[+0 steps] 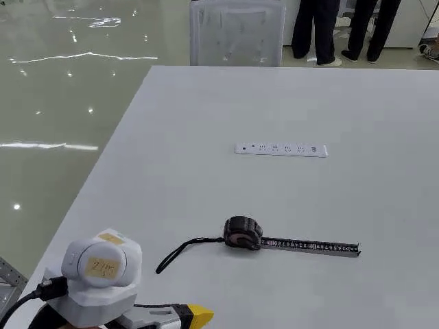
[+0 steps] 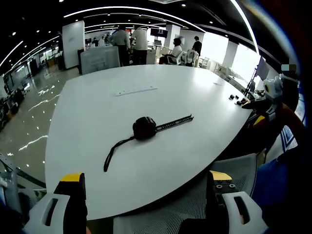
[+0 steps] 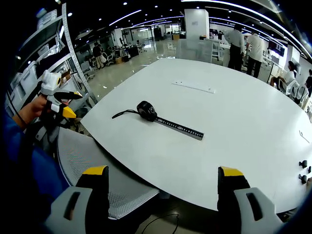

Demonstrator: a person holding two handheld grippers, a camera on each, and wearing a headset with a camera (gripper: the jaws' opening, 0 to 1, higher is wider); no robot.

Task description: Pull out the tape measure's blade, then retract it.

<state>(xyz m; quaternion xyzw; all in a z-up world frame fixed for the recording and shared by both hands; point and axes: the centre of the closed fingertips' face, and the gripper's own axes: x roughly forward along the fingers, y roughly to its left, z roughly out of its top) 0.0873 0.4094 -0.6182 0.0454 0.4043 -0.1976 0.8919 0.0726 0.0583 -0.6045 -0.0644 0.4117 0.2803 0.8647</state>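
Tape measure (image 1: 243,233) sits flat on the white table (image 1: 274,96), near the front edge, nothing touching it. Blade (image 1: 312,246) is out a short way, lying on the table and pointing right in the head view; black wrist strap (image 1: 180,251) trails off the other side toward the front-left. Power strip (image 1: 281,149) lies further back, well apart from the tape. Left gripper (image 2: 146,195) has its jaws spread wide with nothing between them, held off the near table edge above a grey mesh chair (image 2: 195,204), and pointed at the tape. Right gripper (image 3: 163,185) is the same: jaws wide apart, empty, off the table edge, tape straight ahead. Another chair (image 1: 236,34) stands at the far end of the table, with people (image 1: 322,27) standing behind it
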